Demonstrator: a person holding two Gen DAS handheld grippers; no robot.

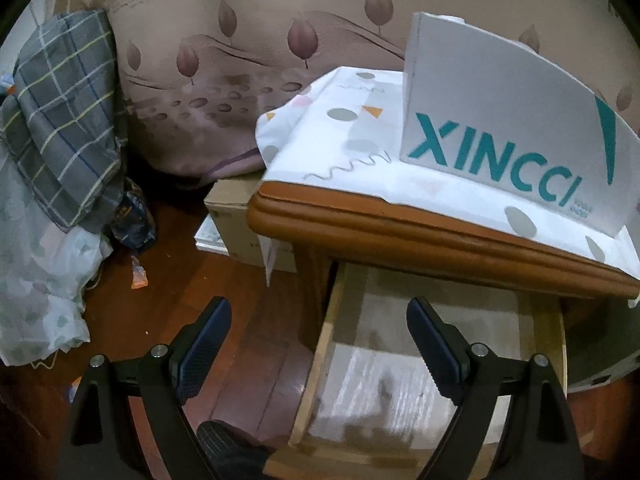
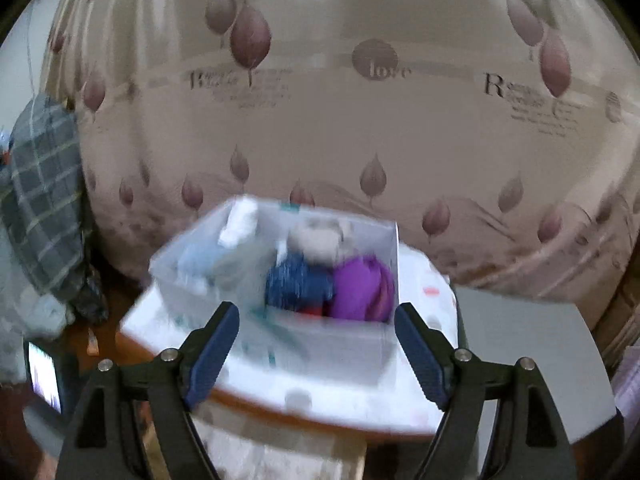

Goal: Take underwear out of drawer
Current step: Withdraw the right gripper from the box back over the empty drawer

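Note:
A wooden drawer [image 1: 316, 368] stands pulled out under the nightstand top [image 1: 400, 232]; only its paper-lined bottom shows. My left gripper [image 1: 319, 308] hangs open over the drawer's left wall, with nothing between its fingers. On the nightstand stands a white box [image 1: 500, 128] with teal lettering. In the blurred right wrist view the same box [image 2: 340, 344] holds rolled underwear: a purple piece [image 2: 360, 288], a dark blue one [image 2: 298, 284], and grey and pale ones beside them. My right gripper [image 2: 316, 310] is open just in front of the box, holding nothing.
A white patterned cloth [image 1: 340, 148] covers the nightstand. A leaf-print bedspread [image 1: 240, 60] hangs behind it. Grey plaid fabric [image 1: 64, 120] is piled at the left above the wooden floor [image 1: 180, 280]. A cardboard box [image 1: 236, 216] sits beside the nightstand. A grey flat board [image 2: 528, 352] lies right of the white box.

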